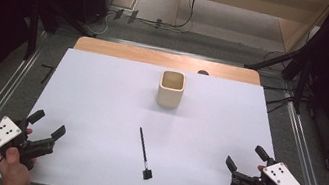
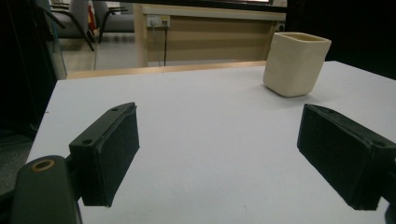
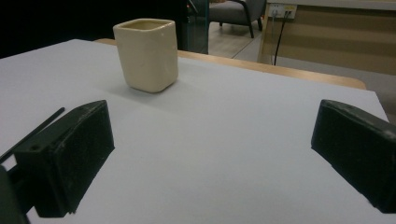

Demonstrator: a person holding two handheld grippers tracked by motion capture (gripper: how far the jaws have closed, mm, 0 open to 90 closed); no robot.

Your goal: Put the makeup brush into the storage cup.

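Note:
A cream square cup (image 1: pixel 171 89) stands upright on the white table sheet (image 1: pixel 100 102), toward the back centre. A thin black pen-like stick (image 1: pixel 143 150) with a small block at its near end lies in front of it, near the table's middle. My left gripper (image 1: pixel 49 123) rests at the front left corner, jaws wide apart with nothing between them; in its own view the cup (image 2: pixel 295 63) stands far ahead at the right. My right gripper (image 1: pixel 245 158) sits at the front right, also open and empty; its view has the cup (image 3: pixel 146 54) at upper left and the stick's tip (image 3: pixel 32 132) beside the left jaw.
A bare wooden strip (image 1: pixel 168 59) runs along the table's far edge. Metal rails (image 1: pixel 4 96) flank both sides. Beyond the table are a wooden cabinet (image 1: pixel 248 5), cables and dark stands on the floor.

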